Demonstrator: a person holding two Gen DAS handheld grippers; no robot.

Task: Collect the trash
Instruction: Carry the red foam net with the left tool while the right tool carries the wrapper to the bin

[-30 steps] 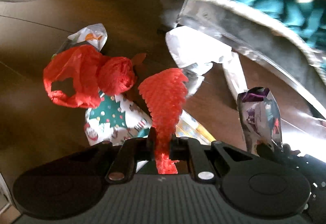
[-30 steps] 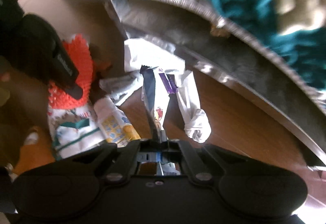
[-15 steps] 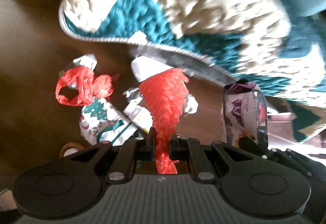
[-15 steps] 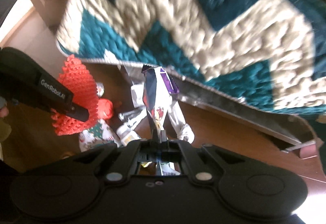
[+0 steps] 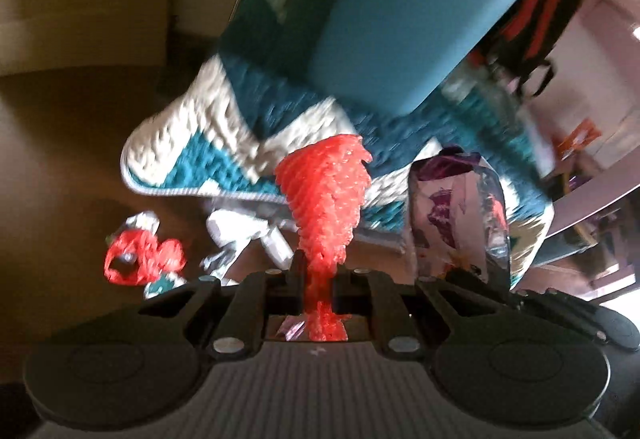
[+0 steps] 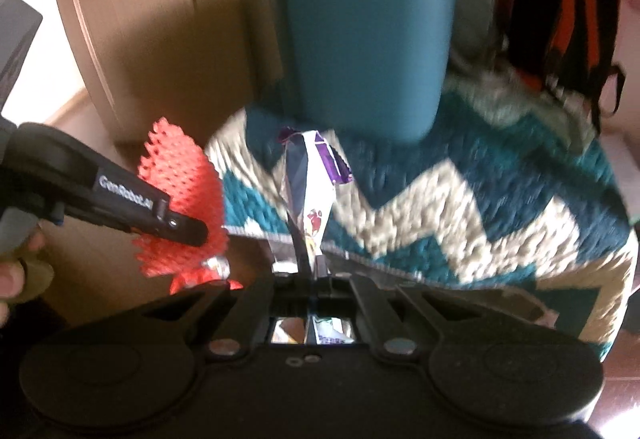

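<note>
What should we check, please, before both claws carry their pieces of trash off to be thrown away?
1. Left claw shut on the red foam net: ok; the net stands up from between the jaws.
2. Right claw shut on the purple and silver wrapper: ok.
3. Both pieces clear of the floor: ok; they hang in front of the teal and cream rug.
4. Floor cleared of trash: not ok; the red plastic bag and the white wrappers lie on the brown floor.
5. Bin within view: cannot tell; none is identifiable.
6. Sharp pictures: not ok; both views are blurred.
</note>
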